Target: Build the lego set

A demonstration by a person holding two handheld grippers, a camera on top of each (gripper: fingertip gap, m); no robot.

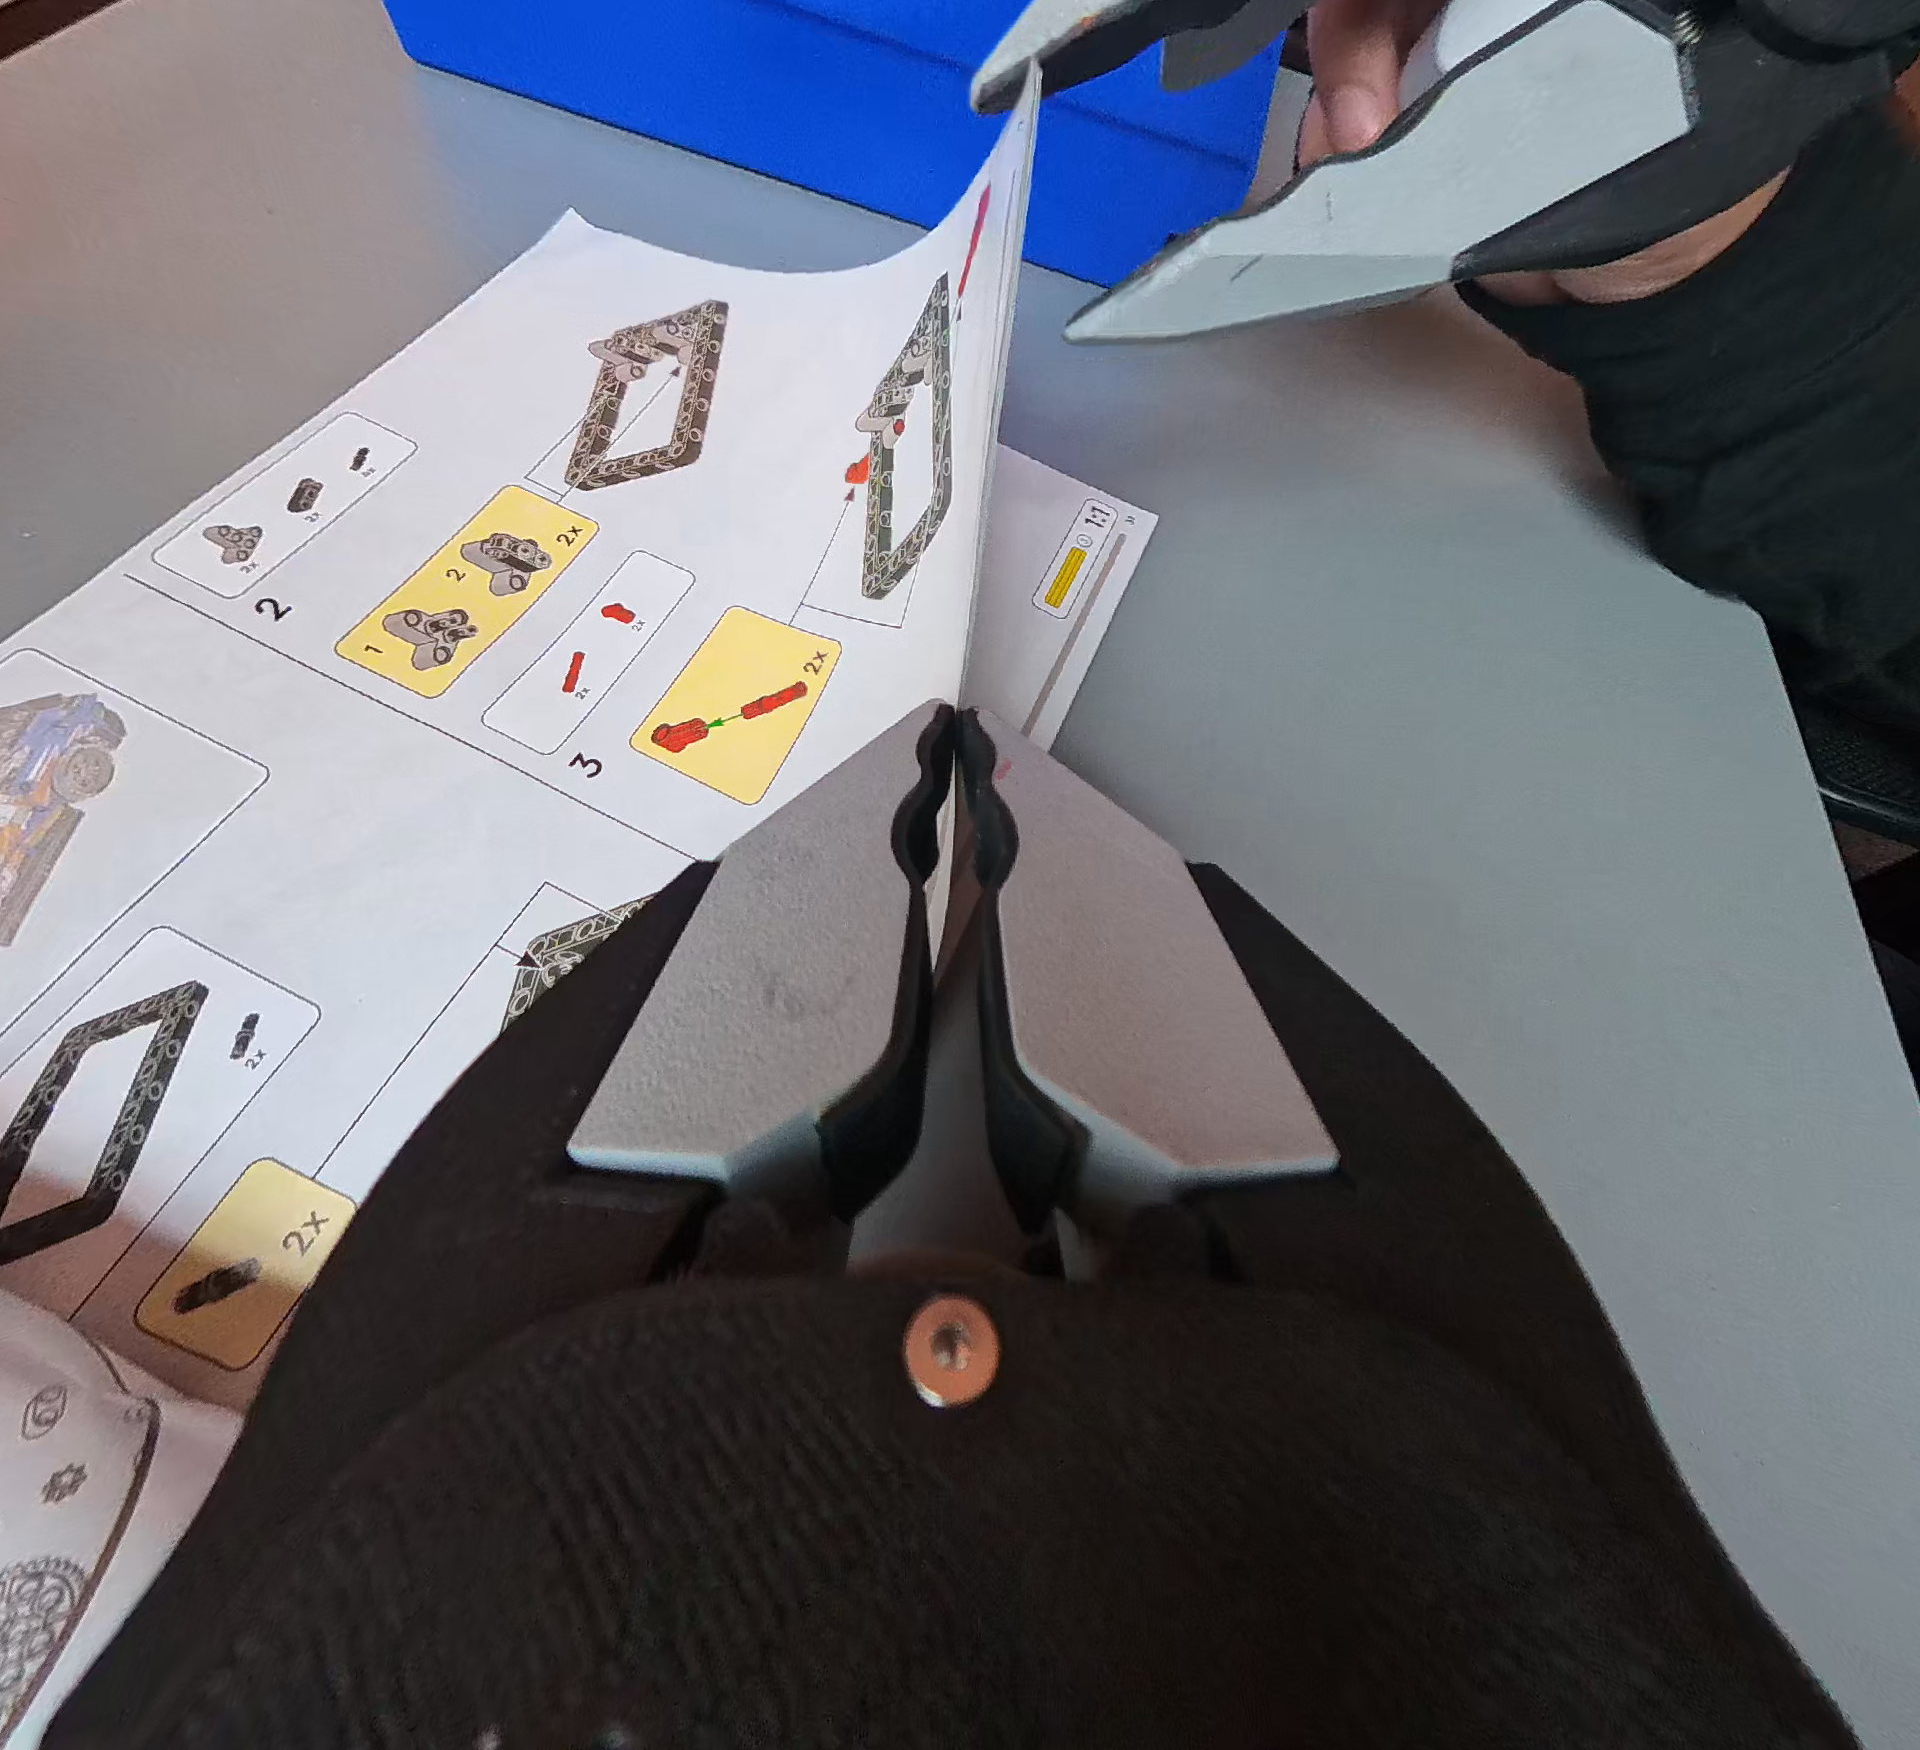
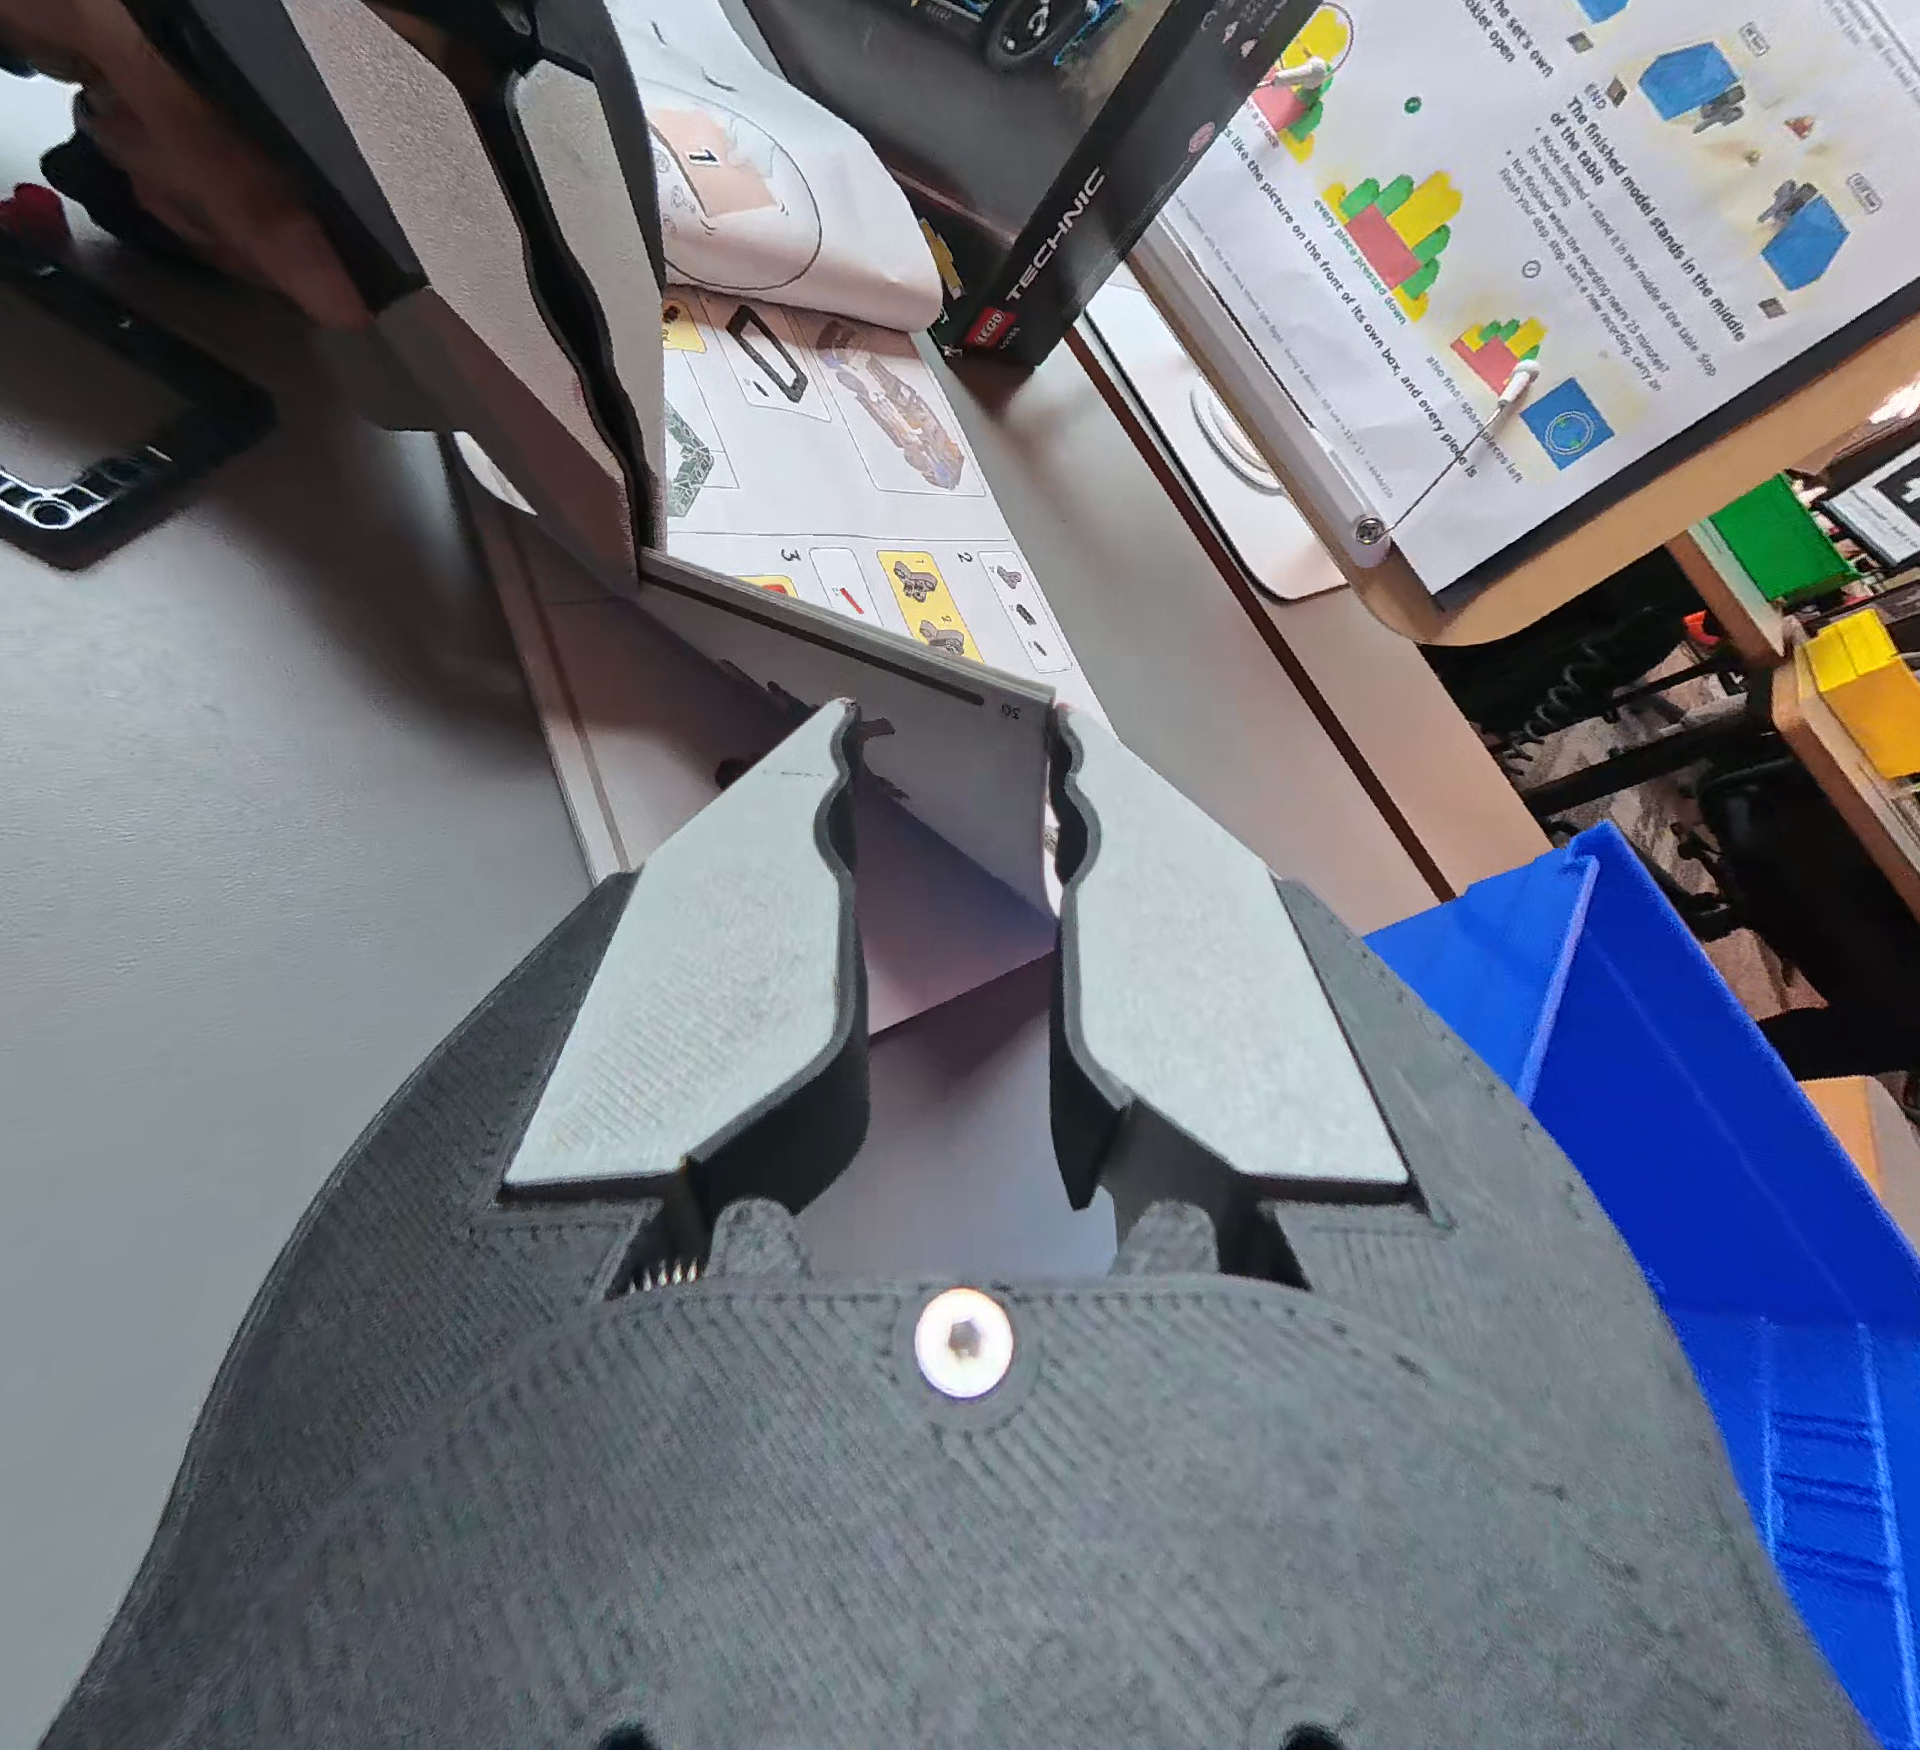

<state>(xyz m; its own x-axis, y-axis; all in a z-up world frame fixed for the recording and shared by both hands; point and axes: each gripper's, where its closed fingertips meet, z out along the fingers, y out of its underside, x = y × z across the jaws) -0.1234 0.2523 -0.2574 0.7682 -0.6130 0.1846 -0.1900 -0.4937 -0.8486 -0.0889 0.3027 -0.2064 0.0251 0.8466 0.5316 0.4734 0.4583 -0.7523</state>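
Left wrist view: the booklet (image 1: 436, 661) lies open on the bench (image 1: 1403, 817) at early steps, so the build seems barely begun. The left gripper (image 1: 954, 713) has its fingers pressed together on a lifted page (image 1: 1003, 370); the right gripper (image 1: 1039, 194), fingers spread, touches that page's top corner. Behind stands a blue bin (image 1: 779, 17). Only the right wrist view shows a black frame (image 2: 94, 474) on the bench, the set's box (image 2: 1039, 90) and a poster (image 2: 1558, 142).

Grey table (image 1: 1403, 869): booklet (image 1: 416, 765), blue bin (image 1: 779, 17)
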